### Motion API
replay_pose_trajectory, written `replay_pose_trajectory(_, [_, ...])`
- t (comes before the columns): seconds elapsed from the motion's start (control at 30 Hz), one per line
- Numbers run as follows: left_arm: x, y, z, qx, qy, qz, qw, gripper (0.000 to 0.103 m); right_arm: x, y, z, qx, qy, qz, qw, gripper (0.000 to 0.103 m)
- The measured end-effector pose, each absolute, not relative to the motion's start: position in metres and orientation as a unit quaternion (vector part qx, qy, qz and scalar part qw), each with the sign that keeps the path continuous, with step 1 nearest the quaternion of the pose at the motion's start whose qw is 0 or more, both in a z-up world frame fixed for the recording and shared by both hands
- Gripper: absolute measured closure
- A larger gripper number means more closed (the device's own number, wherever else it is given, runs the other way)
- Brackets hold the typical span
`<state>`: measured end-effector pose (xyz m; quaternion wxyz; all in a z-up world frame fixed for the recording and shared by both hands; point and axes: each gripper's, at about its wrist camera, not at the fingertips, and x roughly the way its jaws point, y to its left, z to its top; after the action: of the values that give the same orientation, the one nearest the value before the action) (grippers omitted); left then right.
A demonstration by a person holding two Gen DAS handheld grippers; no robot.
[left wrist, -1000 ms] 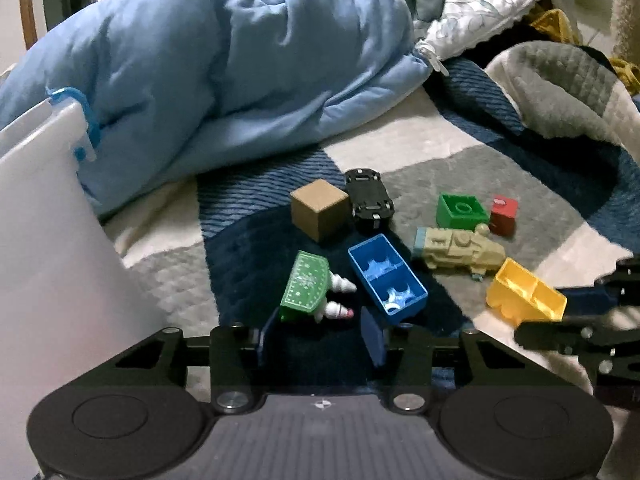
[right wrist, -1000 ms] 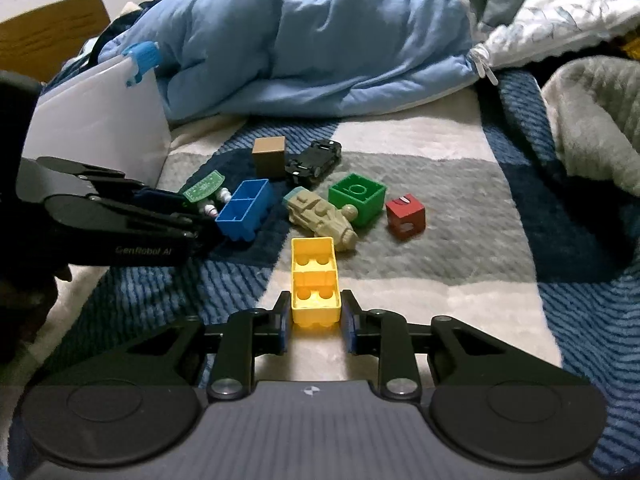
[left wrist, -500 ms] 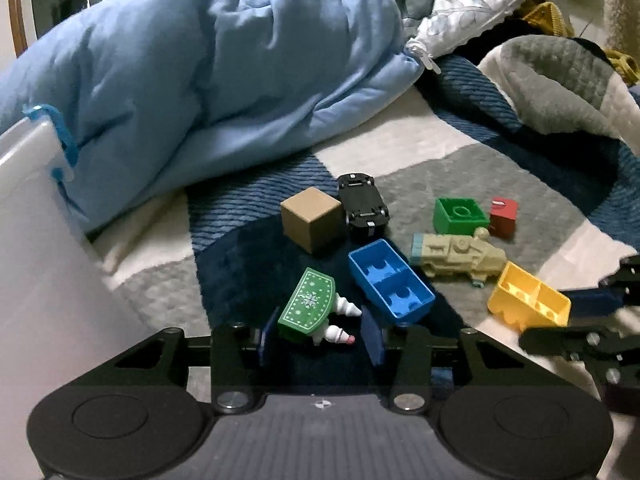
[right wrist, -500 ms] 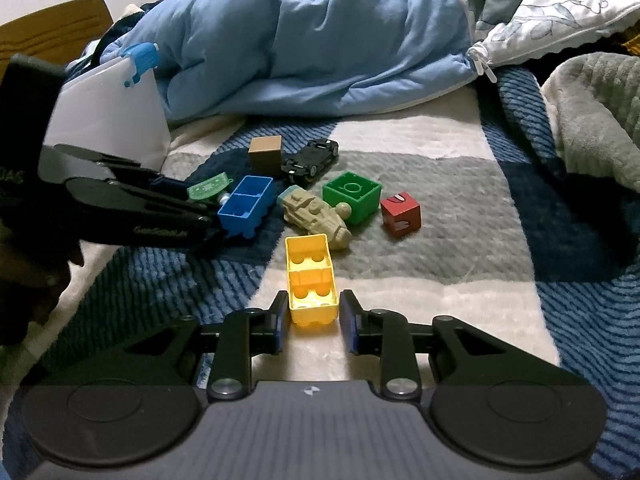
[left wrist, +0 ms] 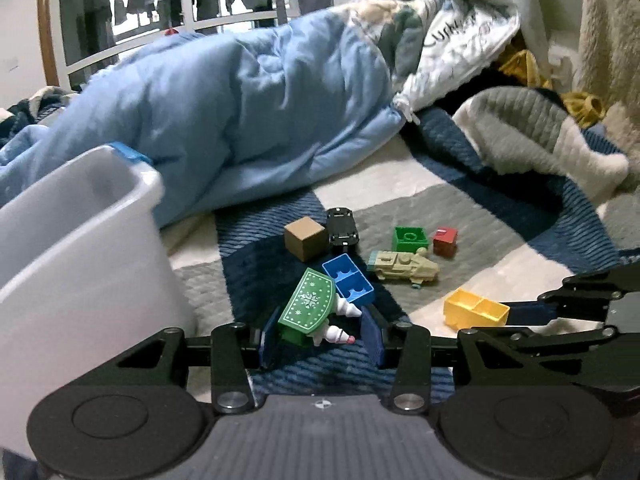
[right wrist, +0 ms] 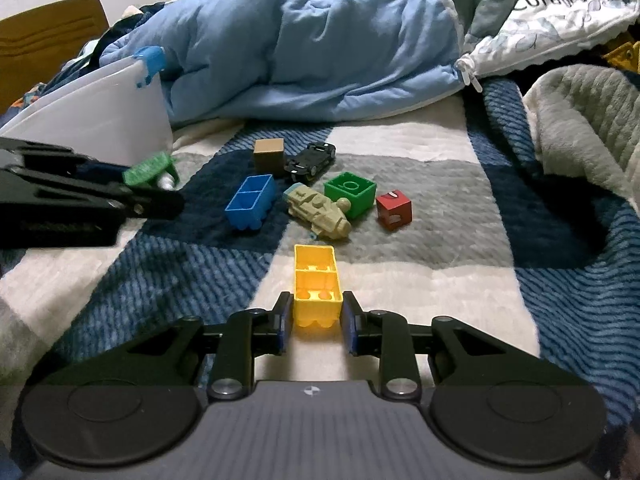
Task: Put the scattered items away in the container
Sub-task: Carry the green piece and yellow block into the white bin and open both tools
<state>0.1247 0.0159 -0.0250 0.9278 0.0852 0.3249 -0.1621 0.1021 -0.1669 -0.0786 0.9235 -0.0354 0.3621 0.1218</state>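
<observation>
My left gripper [left wrist: 322,334] is shut on a green snowflake toy with white cones [left wrist: 310,306] and holds it above the blanket, beside the white container [left wrist: 80,248]. It also shows in the right wrist view [right wrist: 146,170]. My right gripper [right wrist: 316,320] is shut on a yellow brick [right wrist: 316,286], also seen in the left wrist view [left wrist: 474,312]. On the checked blanket lie a blue brick [right wrist: 250,200], a brown cube [right wrist: 269,154], a black toy car [right wrist: 310,160], a tan toy vehicle [right wrist: 320,212], a green brick [right wrist: 350,192] and a red cube [right wrist: 394,210].
A bunched light blue duvet [right wrist: 320,52] lies behind the toys. A grey fleece blanket [right wrist: 580,120] is piled at the right. The container [right wrist: 100,120] stands at the left on the bed.
My left gripper has closed on the green snowflake toy and lifted it up beside the container. My right gripper has closed on the yellow brick and raised it slightly.
</observation>
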Motion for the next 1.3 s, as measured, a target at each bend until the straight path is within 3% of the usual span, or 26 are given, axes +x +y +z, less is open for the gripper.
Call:
replay_pose_trajectory(0.7, [0.083, 0.096, 0.043, 0.027, 0.265, -0.101, 0.959, 0.055, 0.085, -0.109, -0.019, -0.095, 0.293, 0.155, 0.939, 0.076])
replay_pose_trajectory(1.3, [0.109, 0.193, 0.077, 0.006, 0.247, 0.005, 0.969, 0.055, 0.127, -0.004, 0.048, -0.089, 0.203, 0.262, 0.939, 0.076])
